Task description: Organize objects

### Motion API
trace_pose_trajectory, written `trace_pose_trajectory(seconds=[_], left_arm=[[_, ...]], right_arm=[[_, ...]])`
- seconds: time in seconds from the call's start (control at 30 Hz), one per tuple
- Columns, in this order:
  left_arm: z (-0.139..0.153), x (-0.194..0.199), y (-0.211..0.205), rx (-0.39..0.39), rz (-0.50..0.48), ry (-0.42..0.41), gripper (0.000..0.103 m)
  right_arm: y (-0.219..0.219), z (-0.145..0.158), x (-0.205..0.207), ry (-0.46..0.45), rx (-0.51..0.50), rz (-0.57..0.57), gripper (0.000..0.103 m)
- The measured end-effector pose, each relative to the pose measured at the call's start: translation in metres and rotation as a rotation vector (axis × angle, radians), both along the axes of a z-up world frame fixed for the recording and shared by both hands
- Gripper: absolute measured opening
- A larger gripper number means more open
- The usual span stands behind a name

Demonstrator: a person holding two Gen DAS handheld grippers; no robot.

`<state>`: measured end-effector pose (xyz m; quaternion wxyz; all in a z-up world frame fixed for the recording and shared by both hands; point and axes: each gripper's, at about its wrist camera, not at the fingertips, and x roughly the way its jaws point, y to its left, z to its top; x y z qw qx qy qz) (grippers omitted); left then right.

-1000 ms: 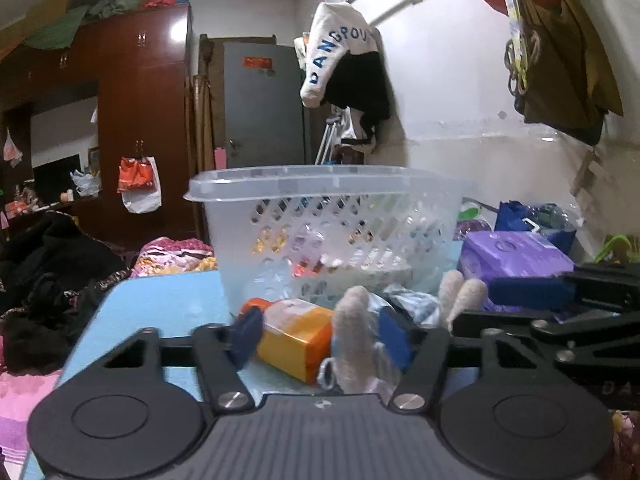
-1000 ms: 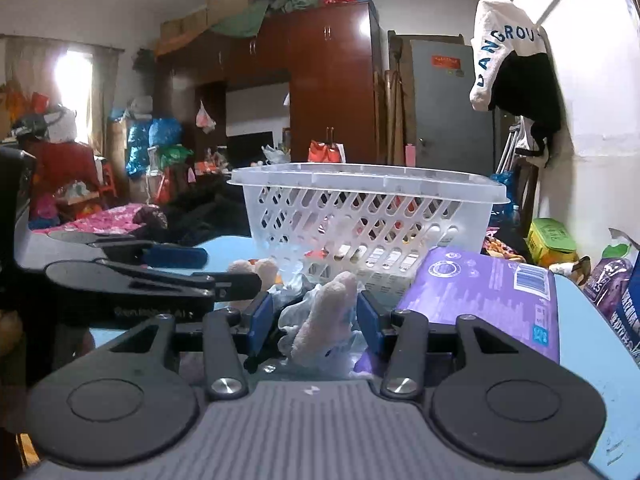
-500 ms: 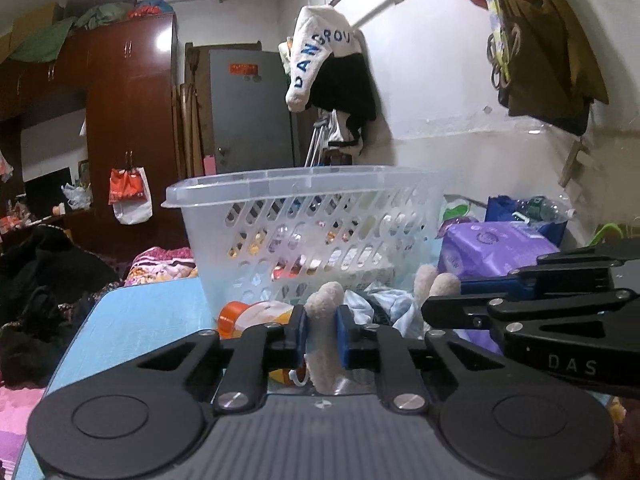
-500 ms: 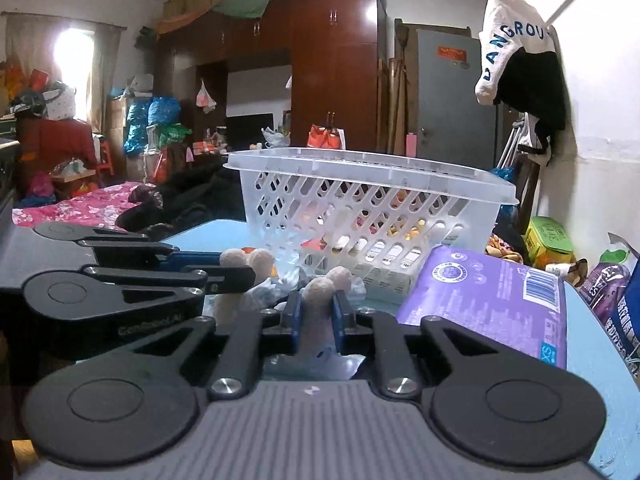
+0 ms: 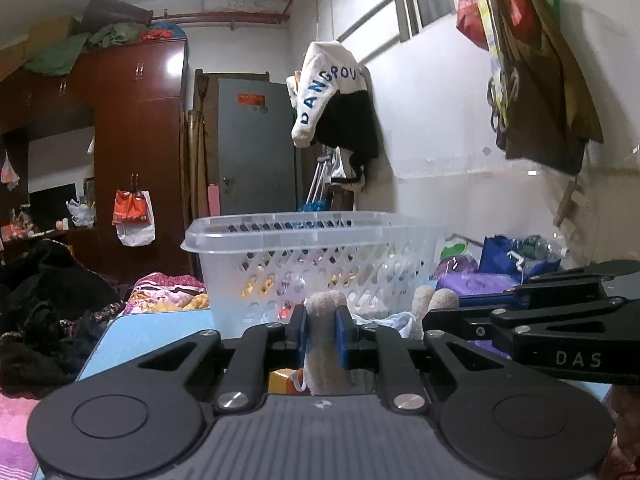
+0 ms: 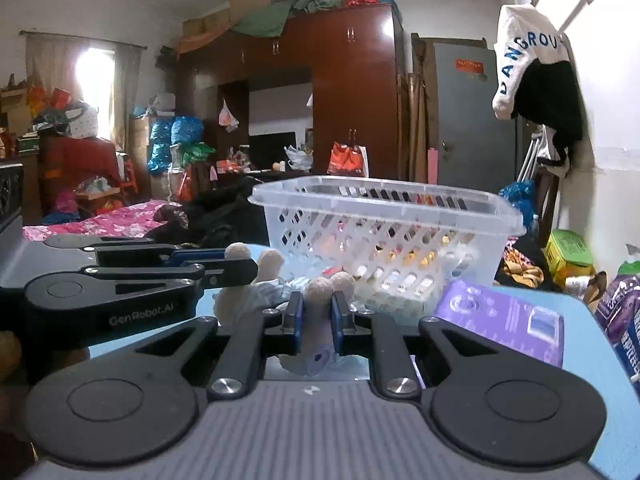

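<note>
Both grippers went from gaping around the plush toy's limbs a second ago to clamped on them; basket sits higher in frame, orange bottle mostly hidden now.

Left wrist: left gripper (image 5: 322, 336) clenched, blue pads squeezing a fuzzy beige limb of the toy (image 5: 325, 344). Two more rounded beige limbs stick up to the right, beside the right gripper (image 5: 430, 318), seen side-on. Translucent plastic basket (image 5: 312, 256), diamond-perforated walls, stands just behind on the light-blue table (image 5: 148, 336). Purple soft pack (image 5: 476, 282) right of it.

Right wrist: right gripper (image 6: 314, 316) clenched on another beige limb; pale blue fabric of the toy below. Left gripper comes in from the left. Basket behind, purple pack (image 6: 500, 320) flat on the table, right. Room: dark-red wardrobe (image 6: 352, 92), grey door (image 6: 472, 120), white tiled wall, heavy clutter.
</note>
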<state>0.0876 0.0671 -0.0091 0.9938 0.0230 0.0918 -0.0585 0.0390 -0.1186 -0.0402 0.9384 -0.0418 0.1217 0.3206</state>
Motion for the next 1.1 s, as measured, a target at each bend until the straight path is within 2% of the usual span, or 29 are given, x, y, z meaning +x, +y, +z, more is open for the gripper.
trace_pose_trajectory(seconds=[0.2,0.33,0.6,0.73,0.87,1.1], left_arm=[[0.024,-0.008,-0.001,0.021,-0.005,-0.049,0.018],[0.052,-0.003,-0.007,0.042,-0.005,-0.085,0.018],[0.109,0.030,-0.027,0.112,0.019,-0.125,0.018],[0.128,0.058,-0.030,0.131,0.046,-0.111,0.018],[0.132,0.093,-0.025,0.125,0.055,-0.072,0.018],[0.111,0.139,-0.011,0.091,0.057,-0.009,0.018]], right_arm=[[-0.006,0.027,0.001,-0.047,0.004,0.027,0.016],[-0.012,0.052,0.013,-0.064,0.024,0.051,0.016],[-0.013,0.094,0.044,-0.127,0.025,0.045,0.016],[-0.009,0.102,0.074,-0.129,0.014,0.043,0.016],[-0.003,0.095,0.097,-0.114,-0.014,0.038,0.016],[0.009,0.078,0.124,-0.081,-0.066,0.016,0.016]])
